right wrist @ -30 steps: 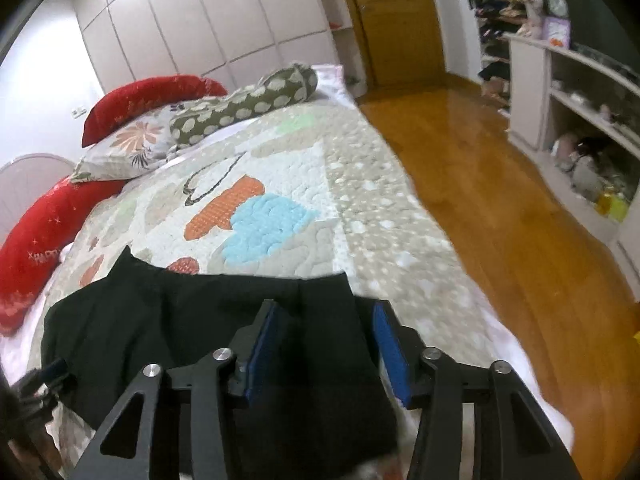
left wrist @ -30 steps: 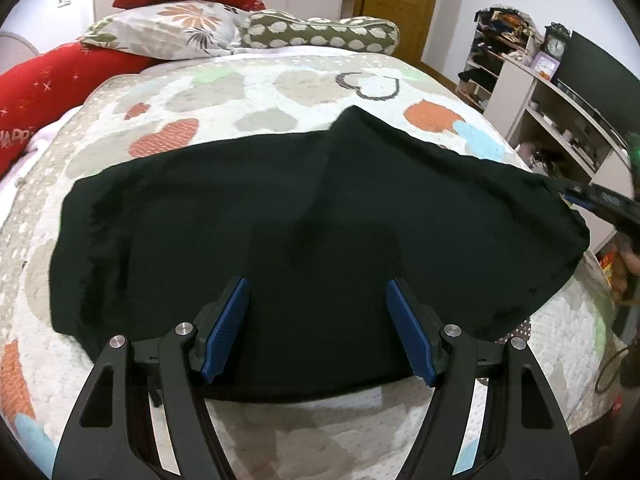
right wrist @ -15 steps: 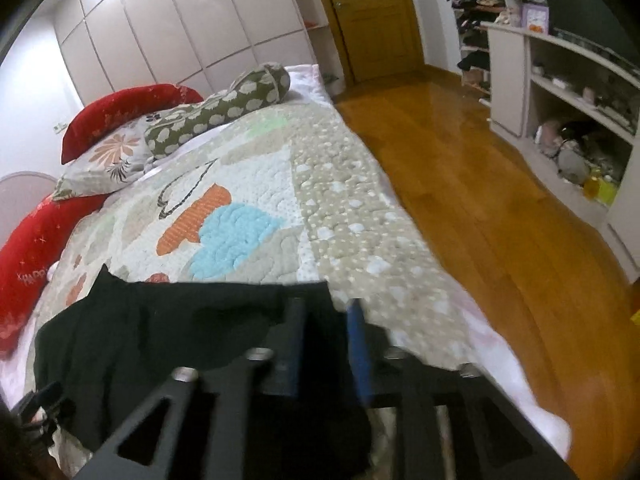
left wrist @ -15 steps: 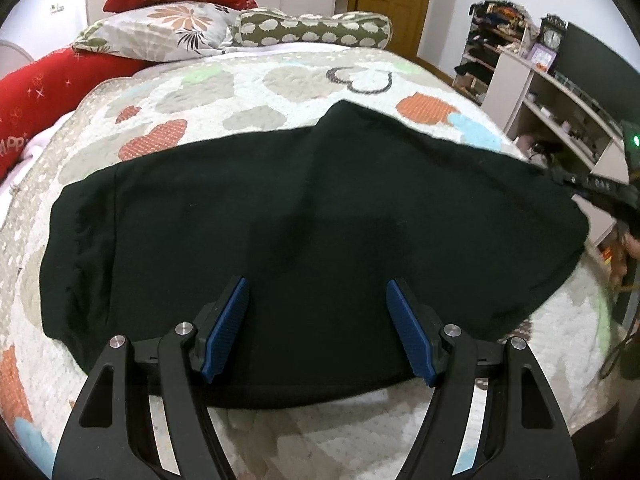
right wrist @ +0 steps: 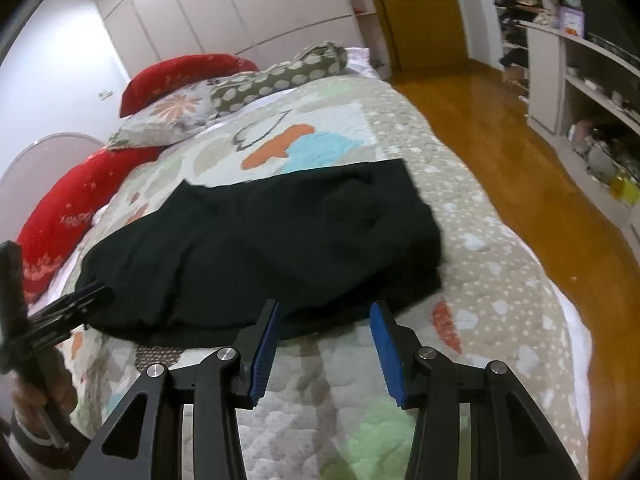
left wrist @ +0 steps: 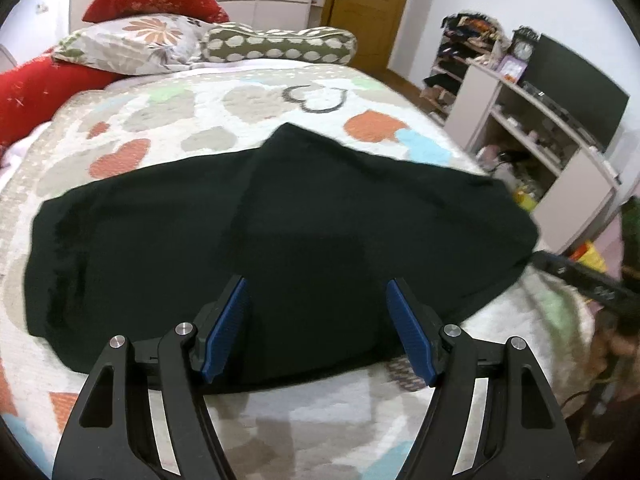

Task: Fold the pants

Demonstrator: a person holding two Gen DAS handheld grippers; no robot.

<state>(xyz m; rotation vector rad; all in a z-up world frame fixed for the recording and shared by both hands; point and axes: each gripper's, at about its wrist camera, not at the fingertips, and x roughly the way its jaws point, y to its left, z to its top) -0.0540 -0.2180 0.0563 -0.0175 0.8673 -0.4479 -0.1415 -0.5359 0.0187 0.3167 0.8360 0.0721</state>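
Lying flat across the heart-patterned quilted bed (left wrist: 280, 104), the black fabric pants (left wrist: 280, 232) ran long-ways left to right, already doubled over I think. Left gripper (left wrist: 318, 328) hung over the near hem around the middle, blue fingers (left wrist: 226, 330) spread wide, holding nothing. Right gripper (right wrist: 324, 354) was also spread and empty, just short of the pants' (right wrist: 260, 248) near edge, closer to the right-hand end.
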